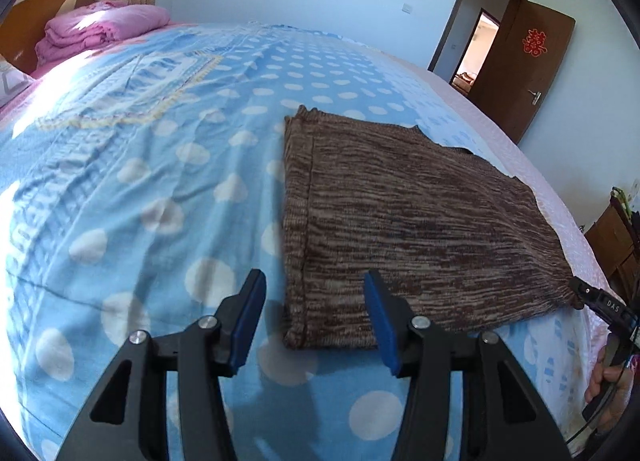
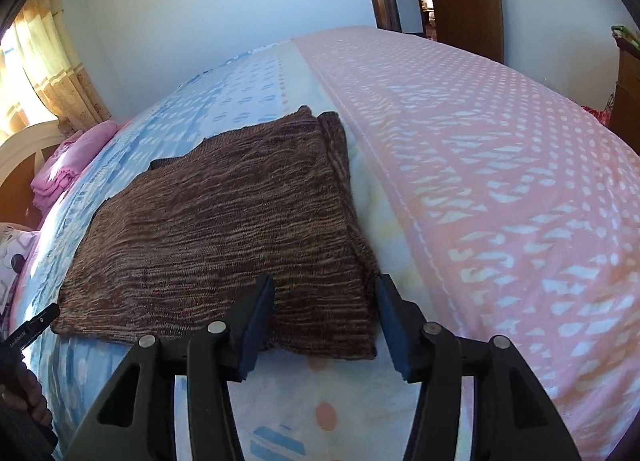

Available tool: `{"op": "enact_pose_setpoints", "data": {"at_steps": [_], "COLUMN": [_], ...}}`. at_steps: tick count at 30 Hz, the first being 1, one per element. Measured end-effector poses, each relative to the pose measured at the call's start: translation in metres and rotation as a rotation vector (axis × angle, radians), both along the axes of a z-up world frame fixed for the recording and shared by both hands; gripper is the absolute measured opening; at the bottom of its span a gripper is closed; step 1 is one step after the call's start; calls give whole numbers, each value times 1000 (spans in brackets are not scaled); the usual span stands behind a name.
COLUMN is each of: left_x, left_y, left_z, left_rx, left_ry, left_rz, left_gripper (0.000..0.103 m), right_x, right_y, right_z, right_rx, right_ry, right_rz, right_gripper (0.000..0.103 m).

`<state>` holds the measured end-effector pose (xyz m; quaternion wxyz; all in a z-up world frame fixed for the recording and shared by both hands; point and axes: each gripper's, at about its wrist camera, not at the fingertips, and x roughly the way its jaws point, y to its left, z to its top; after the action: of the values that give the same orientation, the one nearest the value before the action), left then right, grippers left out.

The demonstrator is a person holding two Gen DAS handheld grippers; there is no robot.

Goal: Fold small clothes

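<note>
Two grippers hang above a brown knitted sweater (image 1: 420, 221) lying flat, partly folded, on a bed (image 1: 140, 181). The left gripper (image 1: 316, 313) has its jaws spread apart over the sweater's near left corner; the right gripper (image 2: 326, 321) is equally wide over the near right corner. Neither holds anything. The knit looks soft, limp and light; its near corners seem best to pinch.

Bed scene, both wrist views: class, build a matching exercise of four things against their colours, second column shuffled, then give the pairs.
Things:
1. knitted garment
2. folded quilt
3. door
4. left gripper pads

Colours:
A. pink
B. blue
C. mottled brown and tan
D. plain dark brown with a red emblem

Pairs: 1-C, 2-A, 3-D, 4-B
</note>
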<state>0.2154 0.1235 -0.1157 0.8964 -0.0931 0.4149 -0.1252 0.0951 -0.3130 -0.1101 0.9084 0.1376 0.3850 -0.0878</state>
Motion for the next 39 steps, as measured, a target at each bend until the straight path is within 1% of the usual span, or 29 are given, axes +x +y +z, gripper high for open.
{"op": "enact_pose_setpoints", "data": {"at_steps": [1,3,4,6,7,8,9,10,12,14,16,18,19,21,22,23,24,25,27,28,29,30,32,34,36,39], "left_x": [-1,1,1,-2,-3,-4,-3,-4,-7,-11,-15,-14,-11,-6,-4,-4,-4,-4,1,4,8,14,24,35,51,66], "left_y": [1,-1,-3,-7,-8,-9,-10,-7,0,6,13,21,24,30,31,31,32,33,31,28,20,11,-9,-37,-66,-99], "left_z": [-2,-7,-9,-10,-10,-11,-12,-13,-13,-13,-11,-11,-13,-13,-10,-7,-2,2,13,17,23,28,34,37,32,23], "left_rx": [-23,-75,-88,-88,-93,-87,-69,-65,-90,-88,-68,-59,-42,-44,-26,10,43,54,69,84,102,115,130,151,197,270], "left_ry": [8,34,38,22,27,32,43,51,49,42,27,20,27,39,37,24,8,-1,-27,-46,-70,-88,-112,-132,-110,-104], "left_rz": [-7,-20,-21,-22,-30,-33,-37,-43,-60,-70,-65,-55,-38,-28,-17,-1,11,17,23,25,23,16,13,14,9,-7], "left_gripper": [53,53,53,53,48,31,20,12,12,11,10,10,10,12,13,13,12,12,14,18,27,32,53,60,60,60], "right_x": [1,3,1,-5,-9,-12,-15,-18,-24,-27,-25,-22,-21,-24,-29,-36,-42,-45,-43,-36,-25,-10,23,57,90,124], "right_y": [5,14,17,23,23,21,19,17,14,11,10,2,-5,-15,-21,-26,-28,-28,-22,-15,-7,3,24,42,55,62], "right_z": [-1,-3,-1,1,2,2,2,1,-2,-4,-5,-7,-7,-3,1,8,16,25,45,54,61,66,70,66,57,41], "right_rx": [-46,-106,-129,-160,-156,-148,-139,-133,-125,-132,-137,-110,-71,4,19,-5,-53,-103,-176,-192,-200,-211,-245,-253,-244,-286], "right_ry": [8,27,27,32,31,32,33,35,42,38,38,36,35,33,28,8,-13,-39,-101,-126,-142,-155,-168,-157,-129,-88], "right_rz": [8,36,50,77,86,87,85,82,77,79,75,56,46,22,-5,-58,-99,-123,-115,-86,-47,-14,45,93,125,124], "right_gripper": [43,14,12,10,9,9,8,8,7,7,7,7,9,12,16,16,17,17,17,17,17,17,17,17,17,17]}}
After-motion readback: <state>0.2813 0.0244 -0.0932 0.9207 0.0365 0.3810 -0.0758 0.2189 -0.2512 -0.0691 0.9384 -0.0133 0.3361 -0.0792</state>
